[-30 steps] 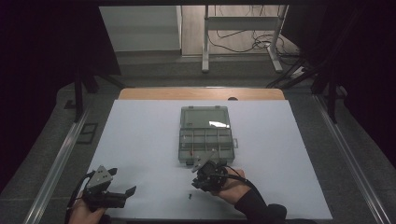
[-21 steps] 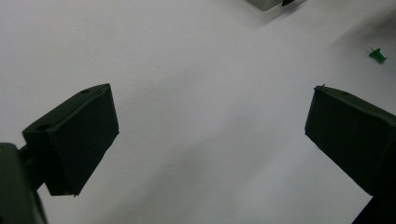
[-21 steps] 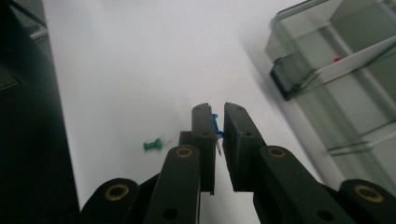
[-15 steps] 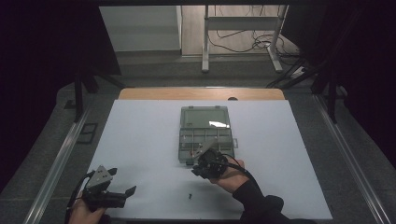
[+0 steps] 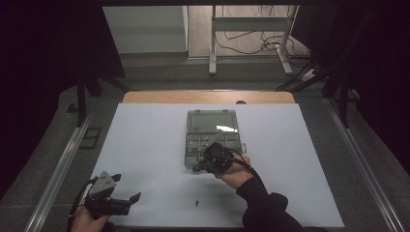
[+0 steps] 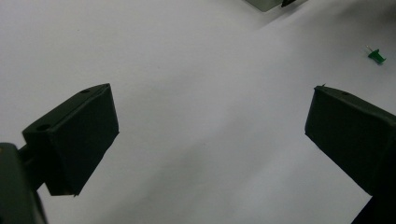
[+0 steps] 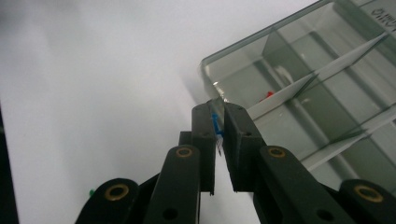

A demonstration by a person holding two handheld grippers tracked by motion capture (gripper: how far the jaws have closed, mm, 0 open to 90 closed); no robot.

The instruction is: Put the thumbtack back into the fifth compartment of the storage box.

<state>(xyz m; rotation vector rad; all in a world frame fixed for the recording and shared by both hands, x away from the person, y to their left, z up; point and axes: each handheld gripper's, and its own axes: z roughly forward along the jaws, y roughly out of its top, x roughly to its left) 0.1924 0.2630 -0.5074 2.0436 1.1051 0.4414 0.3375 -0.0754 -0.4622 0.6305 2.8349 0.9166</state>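
Note:
A clear plastic compartment box (image 5: 212, 123) lies open at the table's middle. My right gripper (image 5: 207, 155) hovers over its near left corner (image 7: 261, 37), shut on a small blue pushpin (image 7: 215, 123) pinched between the pads. A red pin (image 7: 269, 94) lies in one compartment. A green pushpin (image 5: 197, 203) lies loose on the white mat, nearer the person; it is also at the top right in the left gripper view (image 6: 376, 56). My left gripper (image 5: 126, 187) rests at the near left, open, its jaws wide apart over bare mat (image 6: 210, 135).
The white mat (image 5: 145, 140) covers the table, with a wooden strip (image 5: 208, 97) along the far edge. Metal rails run down both sides. A stand with cables (image 5: 251, 43) is on the floor beyond the table.
My right gripper has moved away from the person and slightly up, from the mat in front of the box to over its near left corner. The left gripper has stayed put.

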